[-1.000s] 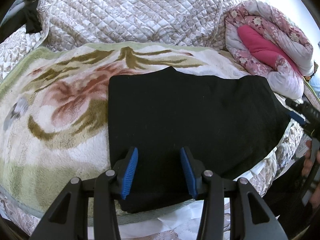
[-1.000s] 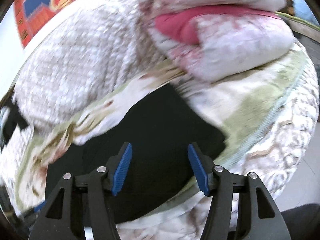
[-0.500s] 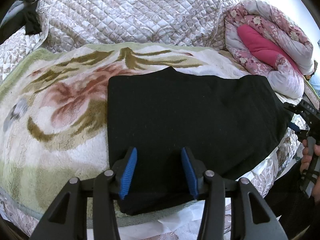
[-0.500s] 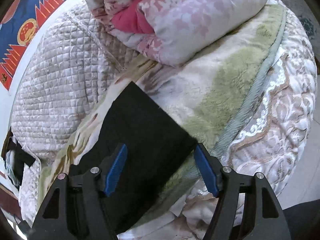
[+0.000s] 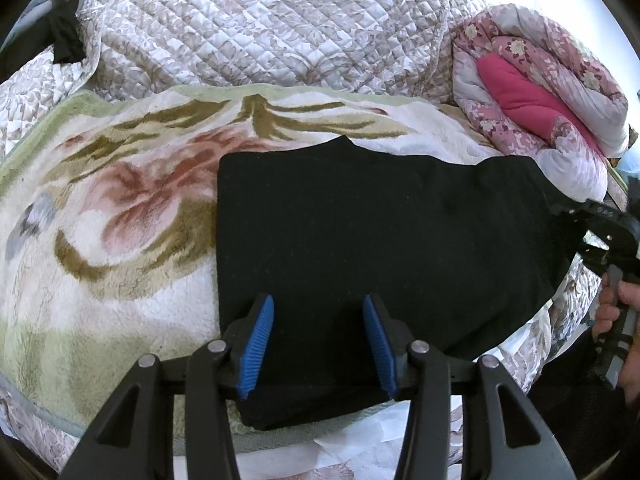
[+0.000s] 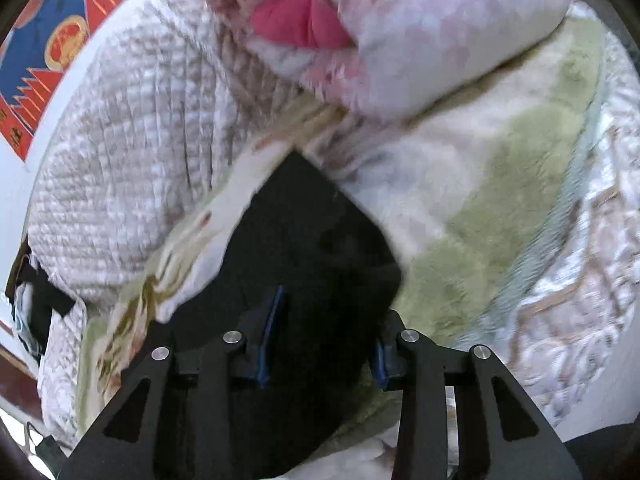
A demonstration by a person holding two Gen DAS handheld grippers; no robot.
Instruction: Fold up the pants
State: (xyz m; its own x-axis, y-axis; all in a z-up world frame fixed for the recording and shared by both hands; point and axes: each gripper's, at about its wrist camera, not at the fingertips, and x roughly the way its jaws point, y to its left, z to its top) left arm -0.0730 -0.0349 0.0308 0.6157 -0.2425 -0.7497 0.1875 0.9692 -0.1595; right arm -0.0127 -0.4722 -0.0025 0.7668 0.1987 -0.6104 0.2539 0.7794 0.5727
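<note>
Black pants (image 5: 380, 240) lie folded flat into a broad rectangle on a floral fleece blanket (image 5: 120, 208). My left gripper (image 5: 318, 344) is open above their near edge, with flat cloth showing between the blue pads (image 5: 256, 344). At the right end of the pants (image 6: 320, 248), my right gripper (image 6: 326, 344) is closing with the black cloth between its jaws; I cannot see the pads pressing on it. In the left wrist view the right gripper (image 5: 568, 212) sits at the pants' far right corner, held by a hand (image 5: 616, 304).
A quilted cover (image 5: 260, 28) is piled behind the blanket. A rolled pink floral quilt (image 5: 540, 92) lies at the back right, close to the pants' corner. The bed's edge (image 6: 580, 300) drops away on the right. A red and blue poster (image 6: 52, 52) hangs on the wall.
The right gripper has moved in over the right end of the pants and its jaws have narrowed around the cloth. The left gripper and the rest of the pants have stayed put.
</note>
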